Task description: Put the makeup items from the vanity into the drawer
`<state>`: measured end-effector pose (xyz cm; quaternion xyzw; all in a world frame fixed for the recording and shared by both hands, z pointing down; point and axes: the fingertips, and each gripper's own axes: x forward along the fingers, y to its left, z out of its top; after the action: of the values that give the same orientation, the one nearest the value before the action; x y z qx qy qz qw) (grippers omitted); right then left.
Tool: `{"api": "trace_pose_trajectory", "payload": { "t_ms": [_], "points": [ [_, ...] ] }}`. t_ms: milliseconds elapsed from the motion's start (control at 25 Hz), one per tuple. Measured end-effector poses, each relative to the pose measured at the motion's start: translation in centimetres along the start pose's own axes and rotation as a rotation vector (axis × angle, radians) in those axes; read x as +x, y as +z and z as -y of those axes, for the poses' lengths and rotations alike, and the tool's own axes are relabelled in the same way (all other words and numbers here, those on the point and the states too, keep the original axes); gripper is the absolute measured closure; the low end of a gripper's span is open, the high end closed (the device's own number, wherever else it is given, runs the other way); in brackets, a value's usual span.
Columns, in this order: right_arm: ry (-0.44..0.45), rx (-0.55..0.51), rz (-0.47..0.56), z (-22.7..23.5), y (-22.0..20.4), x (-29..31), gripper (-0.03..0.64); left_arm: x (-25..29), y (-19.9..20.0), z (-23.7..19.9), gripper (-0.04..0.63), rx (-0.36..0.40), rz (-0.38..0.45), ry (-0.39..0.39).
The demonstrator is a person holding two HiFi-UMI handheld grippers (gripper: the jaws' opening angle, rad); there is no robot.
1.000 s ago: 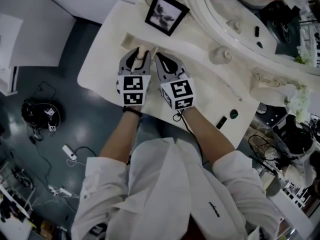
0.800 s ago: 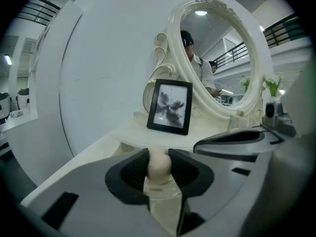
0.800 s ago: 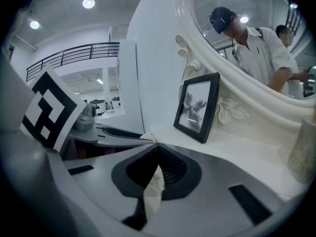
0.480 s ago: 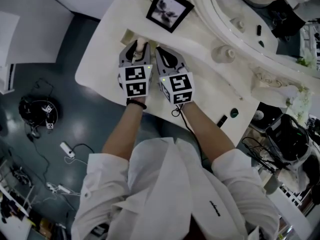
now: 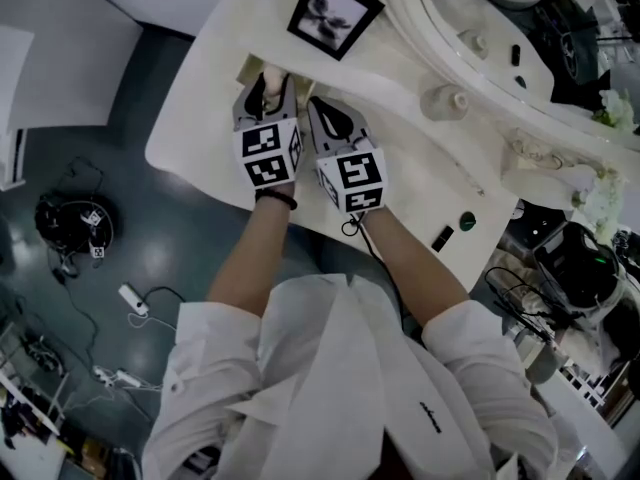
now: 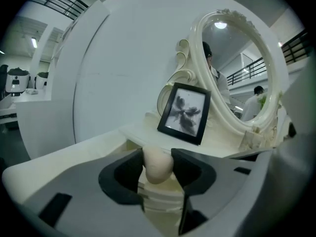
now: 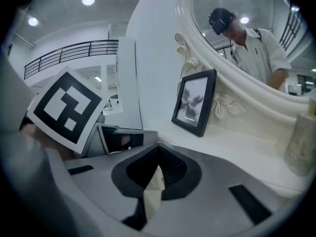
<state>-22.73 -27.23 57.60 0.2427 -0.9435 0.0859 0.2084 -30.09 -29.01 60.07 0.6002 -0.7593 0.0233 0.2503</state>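
Note:
A beige egg-shaped makeup sponge [image 6: 158, 166] sits between the jaws of my left gripper [image 6: 157, 158], and both jaws still touch its sides. Those jaws have just been opening around it. In the head view the left gripper [image 5: 268, 90] reaches over the open drawer [image 5: 248, 68] at the far left of the white vanity [image 5: 200, 108], with the sponge [image 5: 271, 72] at its tip. My right gripper [image 5: 320, 110] rests close beside it on the right. Its jaws are shut with nothing between them [image 7: 157, 168].
A black picture frame [image 5: 334, 13] leans just behind the drawer, and the oval mirror [image 5: 500, 38] stands to its right. On the tabletop are a cream jar [image 5: 445, 100], a green round item [image 5: 466, 221] and a small black item [image 5: 442, 238].
The left gripper has moved forward and left over the drawer with the sponge and rolled a little. The right gripper has stayed where it was.

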Motion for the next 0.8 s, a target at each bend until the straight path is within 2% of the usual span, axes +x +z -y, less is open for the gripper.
{"api": "trace_pose_trajectory", "payload": {
  "t_ms": [800],
  "points": [
    [-0.018, 0.016, 0.002, 0.9, -0.9, -2.0, 0.598, -0.2, -0.1, 0.7, 0.339, 0.021, 0.018, -0.036]
  ]
}}
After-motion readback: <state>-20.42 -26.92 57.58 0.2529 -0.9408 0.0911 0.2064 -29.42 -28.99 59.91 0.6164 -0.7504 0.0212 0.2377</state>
